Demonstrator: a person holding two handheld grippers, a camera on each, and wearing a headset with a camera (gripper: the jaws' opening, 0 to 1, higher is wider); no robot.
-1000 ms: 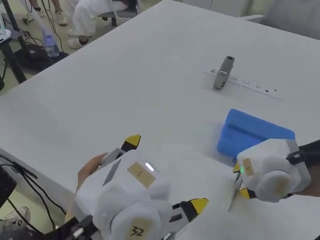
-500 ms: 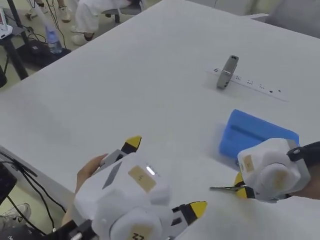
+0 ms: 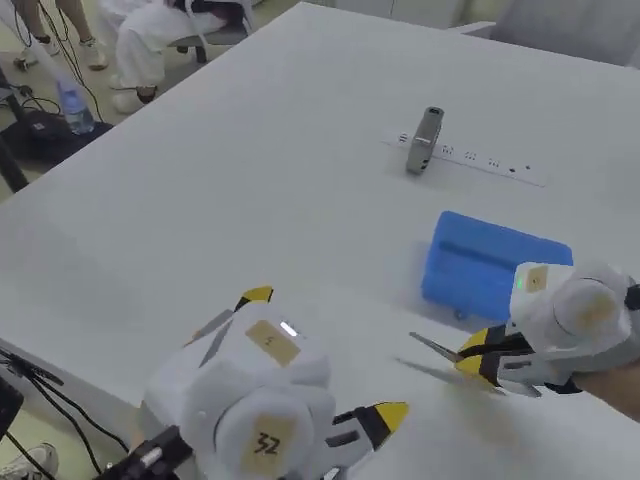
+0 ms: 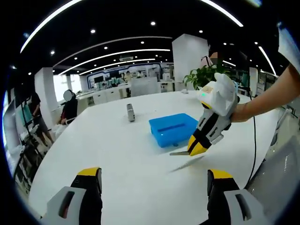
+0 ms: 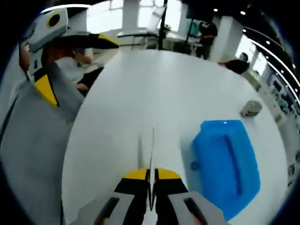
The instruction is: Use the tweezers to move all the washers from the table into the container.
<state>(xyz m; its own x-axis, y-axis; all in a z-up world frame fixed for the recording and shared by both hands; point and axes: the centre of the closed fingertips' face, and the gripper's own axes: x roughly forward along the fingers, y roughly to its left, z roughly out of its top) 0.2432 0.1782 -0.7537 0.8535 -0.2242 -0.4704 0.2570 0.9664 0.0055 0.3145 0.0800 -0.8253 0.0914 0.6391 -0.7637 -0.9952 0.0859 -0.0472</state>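
R tool (image 5: 151, 176) is clamped on the rear end of the tweezers (image 3: 435, 349). The prongs stick out fwd over the table (image 3: 250, 180), w/ the tips a bit apart. L tool (image 4: 153, 174) hangs w/ jaws wide, holding nothing.

The blue container (image 3: 490, 262) sits just beyond my R tool. In the right gripper view I see one small ring that I take for a washer (image 5: 193, 165), lying flat on the table just beside the container's wall. I can't make out any others.

Handling, my guess:
- **Washer:** light, thin, hard and prob. slick. Lying flat, it gives no edge to get under.
- **Hold:** best approx. one prong thru the hole and the other outside the rim, then pinch across the ring.
- **Tweezers:** thin and springy, so too much squeeze could cross the tips and flick the washer off. A gentle close should do.
- **Container:** looks rigid and shouldn't shift from a light drop.

Writing: "32" on the sticker (image 3: 265, 445) at the back of the L tool. The yellow tags on both tools are too small to read.
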